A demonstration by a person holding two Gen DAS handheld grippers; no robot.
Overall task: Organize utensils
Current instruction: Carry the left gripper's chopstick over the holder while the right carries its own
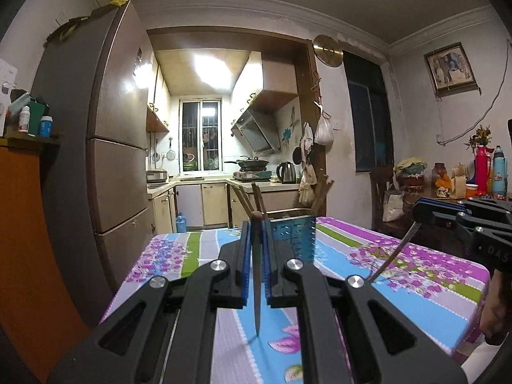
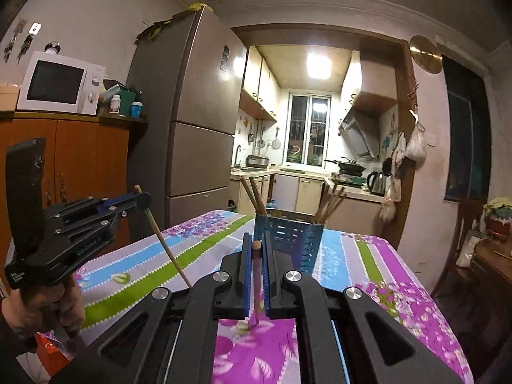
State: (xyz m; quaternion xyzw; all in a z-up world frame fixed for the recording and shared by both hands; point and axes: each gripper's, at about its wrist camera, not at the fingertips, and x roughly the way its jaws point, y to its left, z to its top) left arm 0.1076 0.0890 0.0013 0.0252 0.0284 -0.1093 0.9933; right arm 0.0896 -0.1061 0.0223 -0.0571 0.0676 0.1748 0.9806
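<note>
Since each gripper clamps one chopstick near thick end, tips hang down, ready for drop-in. Left gripper (image 1: 256,256) shut on left stick (image 1: 256,288); right gripper (image 2: 256,265) on right stick (image 2: 257,288). Holder (image 2: 289,243) frame centre, on table (image 2: 400,304), already holds sticks.

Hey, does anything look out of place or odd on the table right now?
Nothing spilled or damaged. The holder stands upright on the tablecloth with chopsticks inside. Each claw, left and right, grips one chopstick above the table, not yet put away.
</note>
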